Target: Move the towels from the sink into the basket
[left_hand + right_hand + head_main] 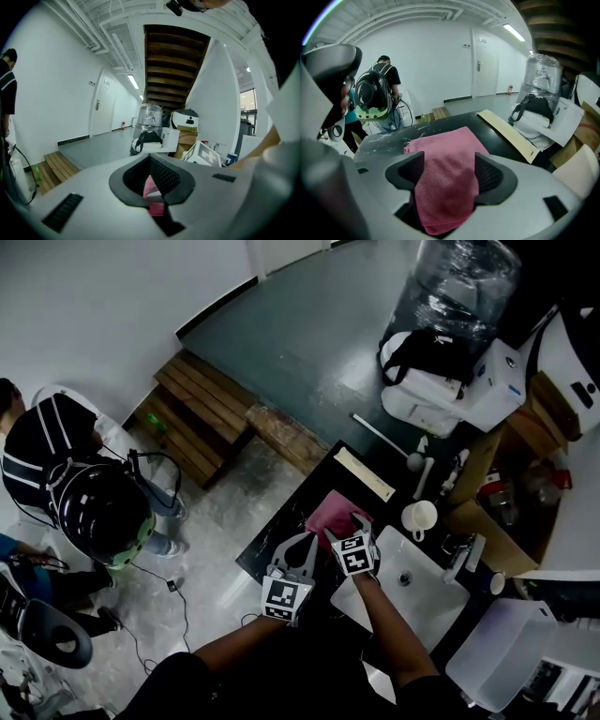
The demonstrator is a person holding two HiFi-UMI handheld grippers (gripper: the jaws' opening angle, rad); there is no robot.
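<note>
The pink towel is partly hidden at its near edge. Rumpled on the counter left of the sink, it is pinched by the left gripper and straddled by the right gripper, whose jaws are spread.

Pink towel, folded, lying on black counter beside white sink

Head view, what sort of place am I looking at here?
Likely a utility corner of a workplace hallway, tucked under a staircase: there is a white sink, a water dispenser and cardboard boxes stacked close by.
</note>
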